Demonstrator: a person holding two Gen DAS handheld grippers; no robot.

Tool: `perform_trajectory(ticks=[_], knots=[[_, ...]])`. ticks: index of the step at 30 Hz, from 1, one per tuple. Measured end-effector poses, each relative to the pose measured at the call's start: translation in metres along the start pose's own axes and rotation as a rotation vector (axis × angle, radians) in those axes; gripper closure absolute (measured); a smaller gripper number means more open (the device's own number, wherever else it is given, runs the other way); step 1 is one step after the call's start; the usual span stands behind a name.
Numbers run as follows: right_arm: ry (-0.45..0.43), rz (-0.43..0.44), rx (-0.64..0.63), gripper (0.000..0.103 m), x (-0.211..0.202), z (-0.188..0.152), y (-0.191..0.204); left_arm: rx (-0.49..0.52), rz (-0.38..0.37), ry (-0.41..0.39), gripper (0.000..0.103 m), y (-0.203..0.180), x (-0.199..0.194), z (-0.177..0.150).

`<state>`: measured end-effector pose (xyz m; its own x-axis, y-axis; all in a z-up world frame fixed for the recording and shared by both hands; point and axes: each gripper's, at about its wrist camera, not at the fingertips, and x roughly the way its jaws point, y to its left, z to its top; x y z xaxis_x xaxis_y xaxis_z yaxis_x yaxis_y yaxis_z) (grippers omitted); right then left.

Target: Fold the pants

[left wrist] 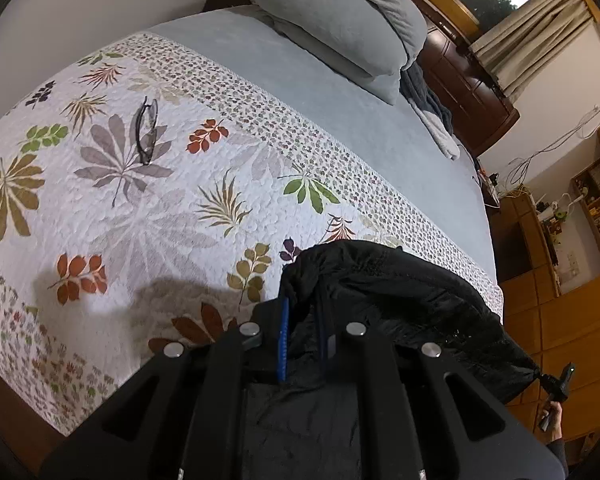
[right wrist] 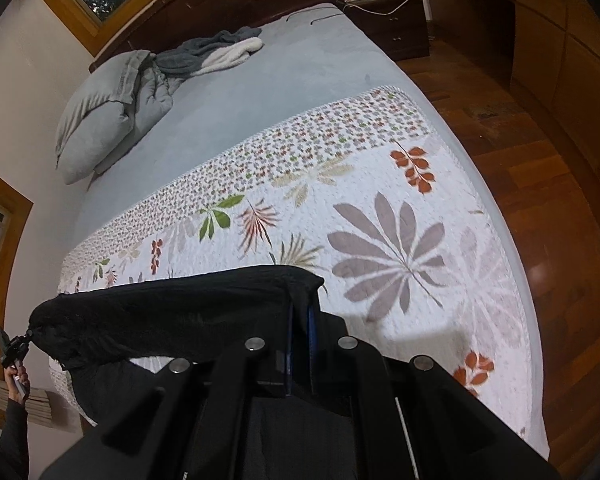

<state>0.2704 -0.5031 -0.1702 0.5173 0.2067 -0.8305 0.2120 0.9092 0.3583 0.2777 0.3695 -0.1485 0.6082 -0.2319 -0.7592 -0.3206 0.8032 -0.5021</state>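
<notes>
Both grippers tilted steeply down over bed! Left gripper (left wrist: 302, 332) clenched on black pants (left wrist: 400, 292), bottom centre of left view. Right gripper (right wrist: 300, 340) clamped on same pants (right wrist: 180, 312), bottom centre of right view. Fabric stretched between the two above leaf-print quilt (left wrist: 140, 208). One pair of glasses (left wrist: 146, 130) upper left. One grey pillow (left wrist: 340, 16) at top. Pant legs hidden beneath gripper bodies.
</notes>
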Motion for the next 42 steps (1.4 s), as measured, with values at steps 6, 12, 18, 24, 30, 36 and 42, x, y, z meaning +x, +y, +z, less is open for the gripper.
perform_trajectory(ticks=[6, 12, 18, 24, 30, 36, 42], knots=[[-0.013, -0.005, 0.009, 0.097, -0.012, -0.024, -0.006, -0.006, -0.001, -0.001, 0.094, 0.007, -0.014, -0.017], [-0.032, -0.011, -0.002, 0.097, -0.027, -0.043, -0.004, -0.02, -0.005, -0.002, 0.094, 0.018, -0.026, -0.037], [-0.059, -0.027, -0.012, 0.097, -0.042, -0.066, 0.0, -0.049, -0.017, -0.003, 0.094, 0.034, -0.034, -0.057], [-0.064, -0.041, -0.017, 0.097, -0.051, -0.087, -0.002, -0.071, -0.022, -0.002, 0.093, 0.049, -0.042, -0.077], [-0.082, -0.053, -0.006, 0.097, -0.059, -0.112, -0.005, -0.098, -0.025, -0.003, 0.093, 0.065, -0.045, -0.094], [-0.095, -0.08, -0.004, 0.097, -0.066, -0.143, -0.007, -0.112, -0.033, 0.003, 0.093, 0.076, -0.048, -0.107], [-0.092, -0.108, -0.038, 0.097, -0.073, -0.173, 0.0, -0.105, -0.036, 0.016, 0.093, 0.083, -0.048, -0.12]])
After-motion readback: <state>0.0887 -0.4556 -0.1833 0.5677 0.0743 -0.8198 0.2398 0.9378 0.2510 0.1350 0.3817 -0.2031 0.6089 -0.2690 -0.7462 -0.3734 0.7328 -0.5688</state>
